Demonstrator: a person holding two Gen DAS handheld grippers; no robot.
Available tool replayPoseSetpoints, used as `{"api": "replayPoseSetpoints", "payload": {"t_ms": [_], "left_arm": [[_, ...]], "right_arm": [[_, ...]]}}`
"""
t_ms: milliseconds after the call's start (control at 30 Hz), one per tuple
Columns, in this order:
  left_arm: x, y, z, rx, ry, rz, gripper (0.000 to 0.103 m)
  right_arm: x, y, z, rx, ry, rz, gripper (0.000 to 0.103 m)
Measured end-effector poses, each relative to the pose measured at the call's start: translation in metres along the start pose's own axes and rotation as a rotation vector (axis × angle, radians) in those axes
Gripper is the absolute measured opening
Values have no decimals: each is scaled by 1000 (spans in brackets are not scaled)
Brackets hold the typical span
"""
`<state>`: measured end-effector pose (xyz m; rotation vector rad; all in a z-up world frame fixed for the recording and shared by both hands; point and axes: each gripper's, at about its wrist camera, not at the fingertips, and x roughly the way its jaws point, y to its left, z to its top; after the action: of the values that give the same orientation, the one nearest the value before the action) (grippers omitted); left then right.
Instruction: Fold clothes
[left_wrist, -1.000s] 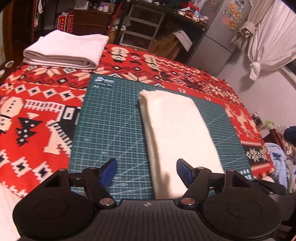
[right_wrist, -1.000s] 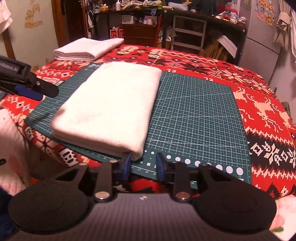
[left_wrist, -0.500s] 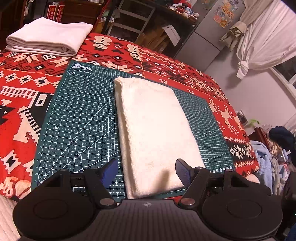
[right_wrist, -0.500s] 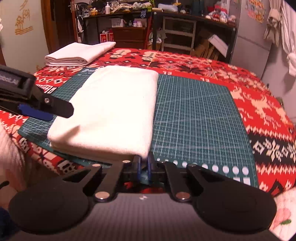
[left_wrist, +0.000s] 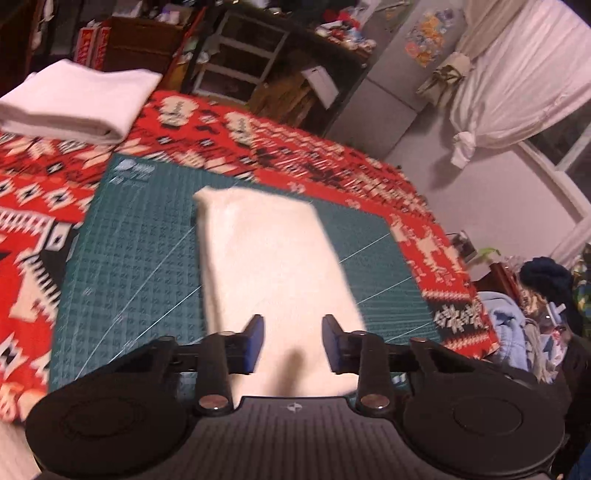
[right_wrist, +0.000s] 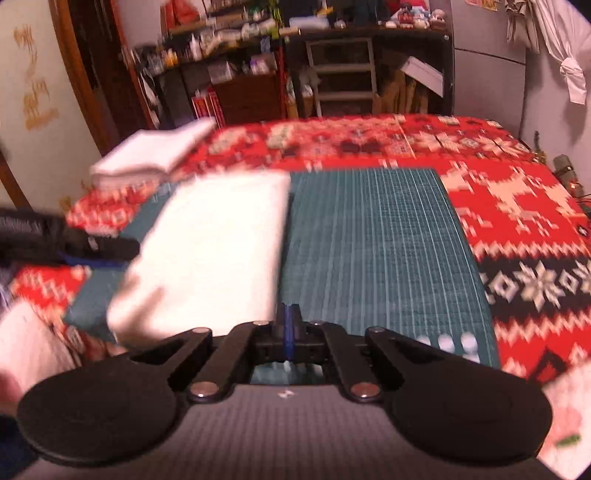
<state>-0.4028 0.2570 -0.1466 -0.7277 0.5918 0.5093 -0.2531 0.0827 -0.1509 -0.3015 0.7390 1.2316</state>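
Note:
A folded cream towel lies lengthwise on a green cutting mat. My left gripper is open. Its blue pads stand over the towel's near end, with cloth showing in the gap. In the right wrist view one of the left gripper's fingers reaches in at the towel's left edge. My right gripper is shut with its pads pressed flat together, just right of the towel's near right corner. I see no cloth between its pads. Both views are blurred by motion.
A stack of folded white towels sits at the far left on the red patterned blanket. Shelves and a grey fridge stand behind. A pile of clothes lies off the right edge.
The left gripper's fingers have narrowed and moved right over the towel's near end. The right gripper's pads have gone from slightly apart to fully together, and its view has tilted up.

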Motion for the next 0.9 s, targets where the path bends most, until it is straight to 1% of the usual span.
{"api": "replayPoseSetpoints", "payload": {"t_ms": [100,200,233,300,400,500,567,667,733,767,833,900], "left_arm": [[18,-5,2,-12,21,-51,10],[36,-10,3,-25,46,-102,10],[41,-11,1,-14,57,-86,10],[48,-13,-3,20,81,-31,8],[49,-4,-11,-32,110,-56,6],[44,-1,-11,-68,104,-66,5],[45,-2,-5,-68,80,-65,5],[52,-3,5,-62,56,-47,5],[60,-1,7,-61,61,-29,5],[62,0,7,-63,63,-25,5],[62,1,4,-66,63,-25,5],[60,3,3,-76,69,-32,5]], "right_arm": [[7,1,14,2,-30,46,0],[22,12,20,-12,-16,80,0],[26,15,19,-17,1,78,0],[29,19,13,-24,45,70,0],[24,23,4,-65,90,69,1],[15,20,7,-37,97,110,1],[14,20,17,-42,65,101,1],[31,20,35,-37,37,84,1],[43,20,47,-32,21,73,1],[51,21,49,-35,28,60,1],[64,20,42,-26,72,53,1],[65,19,33,-25,97,58,1]]}}
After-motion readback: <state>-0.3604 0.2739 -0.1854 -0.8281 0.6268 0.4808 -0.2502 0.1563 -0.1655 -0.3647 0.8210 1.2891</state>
